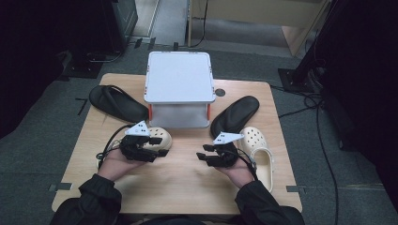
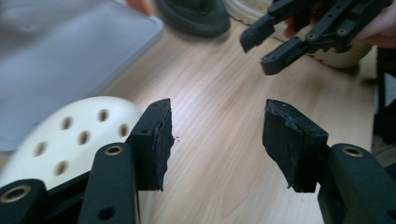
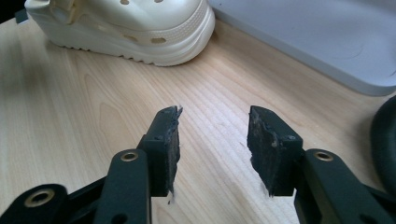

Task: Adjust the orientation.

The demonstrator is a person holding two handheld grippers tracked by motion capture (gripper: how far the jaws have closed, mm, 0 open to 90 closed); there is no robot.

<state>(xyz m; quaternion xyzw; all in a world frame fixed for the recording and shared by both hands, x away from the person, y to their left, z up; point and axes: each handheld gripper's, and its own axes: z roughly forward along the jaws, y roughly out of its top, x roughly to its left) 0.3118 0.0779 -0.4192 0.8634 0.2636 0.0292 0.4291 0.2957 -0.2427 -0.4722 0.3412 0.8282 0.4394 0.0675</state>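
Two hand-held tools face each other over a wooden bench (image 1: 187, 187) strewn with footwear. From the high view, the left tool (image 1: 162, 146) hangs just beside a cream clog (image 1: 162, 137) near the bench's middle, while the right tool (image 1: 202, 157) sits apart from a second cream clog (image 1: 260, 154) lying at the right edge. That view alone takes in both black slippers, one (image 1: 117, 103) at far left and one (image 1: 234, 114) at right, flanking a grey lidded box (image 1: 178, 77).

The left gripper view brings out what the overhead blurs: its jaws stand wide apart with bare wood between them, the perforated toe of the clog just to their left. The right gripper view shows its own jaws likewise parted and empty, the first clog's ridged sole beyond. Whether the left tool brushes the clog is hard to tell.
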